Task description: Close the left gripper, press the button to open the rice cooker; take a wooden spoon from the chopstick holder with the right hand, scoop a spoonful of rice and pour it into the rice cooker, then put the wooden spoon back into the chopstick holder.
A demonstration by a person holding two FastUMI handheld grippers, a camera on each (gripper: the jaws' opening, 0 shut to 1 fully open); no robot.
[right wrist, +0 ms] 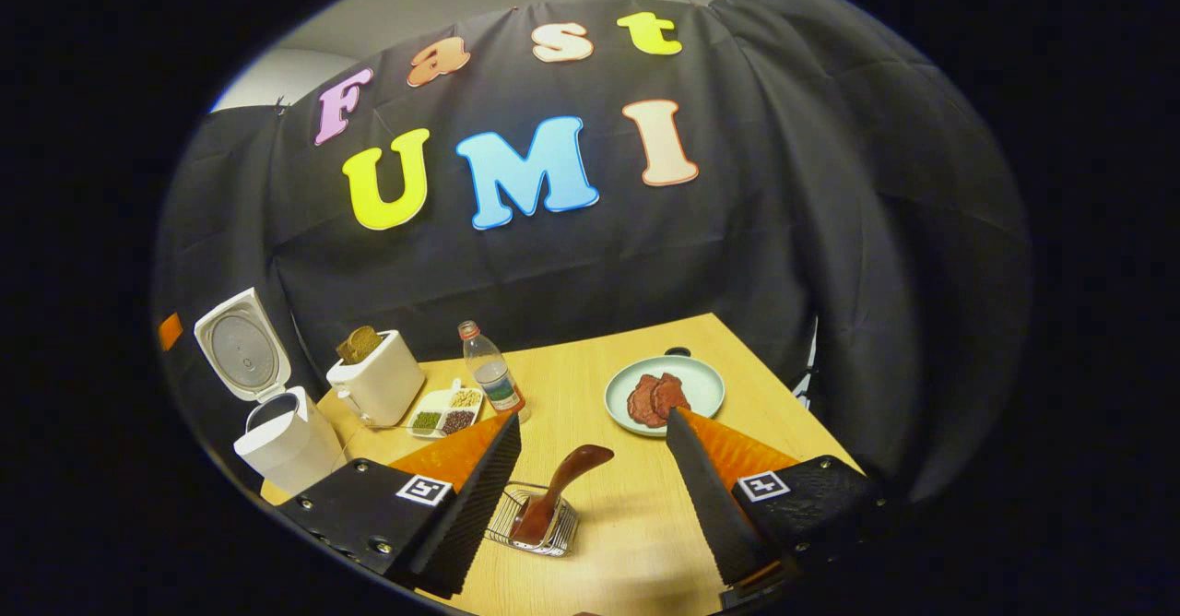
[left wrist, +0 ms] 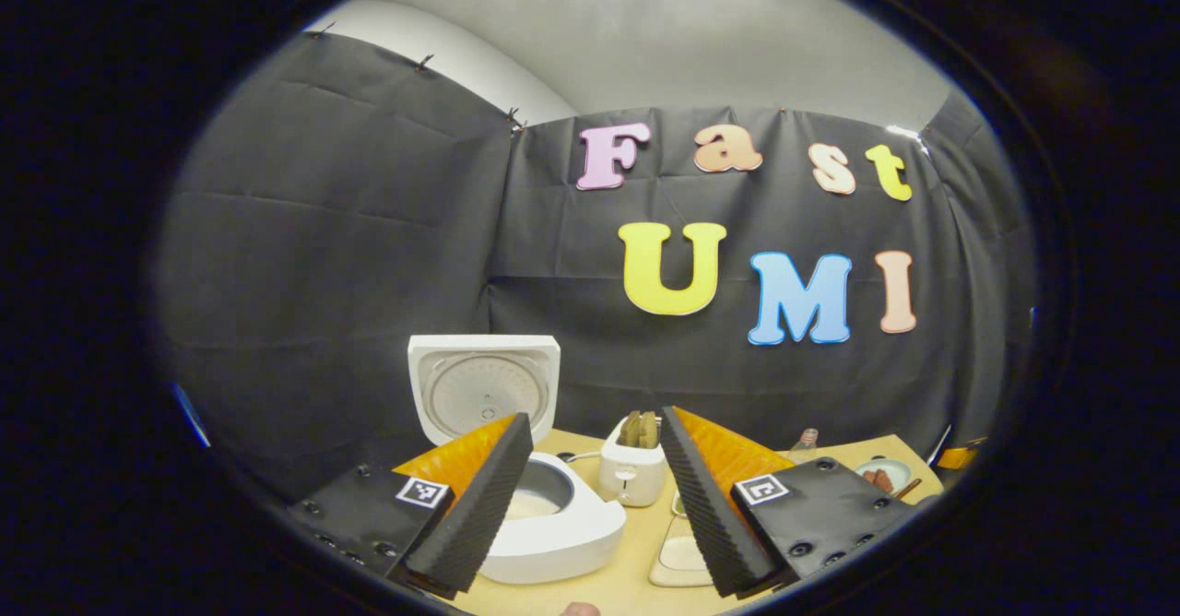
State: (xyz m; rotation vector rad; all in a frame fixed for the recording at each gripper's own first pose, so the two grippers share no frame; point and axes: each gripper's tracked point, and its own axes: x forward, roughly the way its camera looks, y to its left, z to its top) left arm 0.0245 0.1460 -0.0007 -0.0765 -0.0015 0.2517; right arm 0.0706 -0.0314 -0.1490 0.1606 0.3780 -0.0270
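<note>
The white rice cooker (left wrist: 553,533) stands with its lid (left wrist: 484,395) raised, and a pale layer lies in its inner pot. My left gripper (left wrist: 596,496) hangs open just above and in front of it, holding nothing. In the right gripper view the cooker (right wrist: 288,445) sits far left. A wire chopstick holder (right wrist: 544,522) stands on the table with the brown wooden spoon (right wrist: 564,491) leaning in it, bowl end up. My right gripper (right wrist: 595,496) is open over the holder, the spoon between its fingers but untouched. A divided dish of grains (right wrist: 446,411) lies beside the toaster.
A white toaster (right wrist: 380,378) with bread stands right of the cooker. A plastic bottle (right wrist: 492,376) is behind the grain dish. A pale green plate (right wrist: 666,396) with meat slices sits at the far right. The wooden table (right wrist: 765,413) ends near the black cloth wall.
</note>
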